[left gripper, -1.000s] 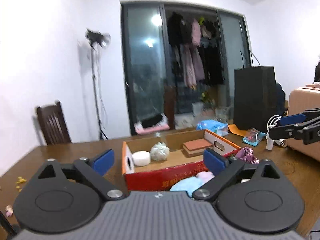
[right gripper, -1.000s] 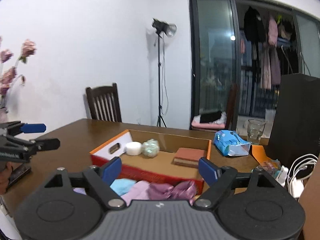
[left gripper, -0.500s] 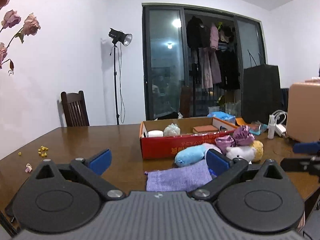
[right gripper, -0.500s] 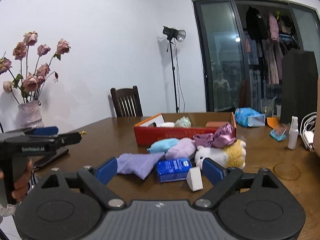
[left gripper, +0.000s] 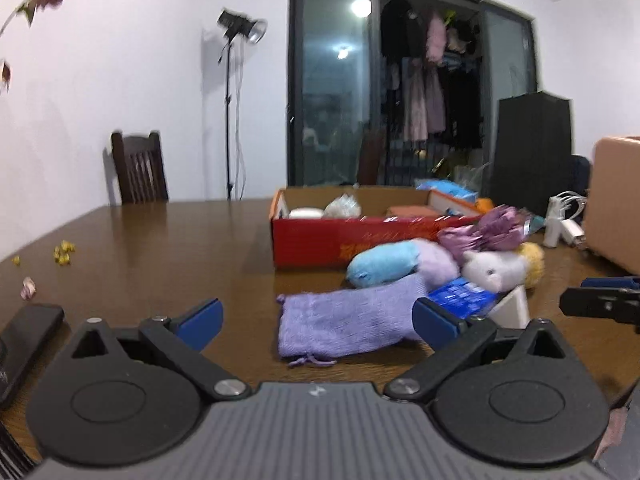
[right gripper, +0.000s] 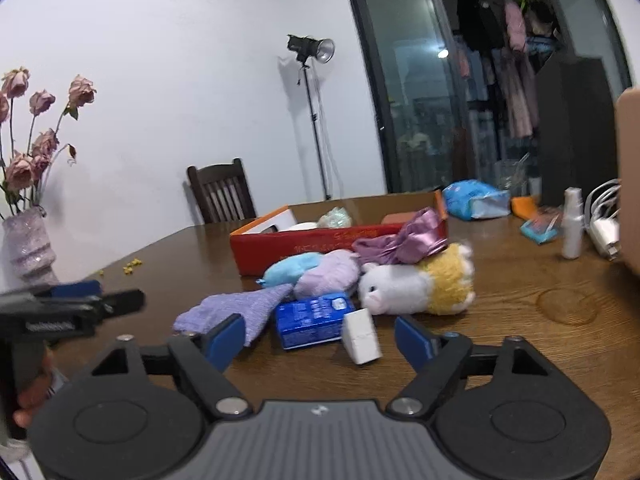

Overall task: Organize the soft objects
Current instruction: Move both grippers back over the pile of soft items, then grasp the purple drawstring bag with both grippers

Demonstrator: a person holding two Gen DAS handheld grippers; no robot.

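A pile of soft things lies on the wooden table in front of a red cardboard box [left gripper: 340, 236] [right gripper: 320, 240]: a purple knit pouch [left gripper: 344, 320] [right gripper: 240, 308], a blue plush [left gripper: 384, 266] [right gripper: 292, 268], a lilac plush [right gripper: 332, 276], a white and yellow plush [right gripper: 416, 284] [left gripper: 500, 268] and a purple satin bow [right gripper: 400, 240] [left gripper: 488, 232]. My left gripper [left gripper: 318, 320] is open and empty, just short of the pouch. My right gripper [right gripper: 320, 338] is open and empty, near a blue packet [right gripper: 316, 320] and a white block [right gripper: 362, 336].
The box holds a white round pad [left gripper: 306, 213], a crinkled ball [left gripper: 342, 206] and a brown block [left gripper: 412, 211]. A spray bottle [right gripper: 572, 224], cables, a blue bag [right gripper: 476, 200] and a tan case [left gripper: 616, 200] stand at the right. A vase [right gripper: 28, 244] and a phone [left gripper: 24, 336] are at the left.
Both grippers have pulled back from the box and dropped lower toward the table. The pile of soft things in front of the box has come into full view.
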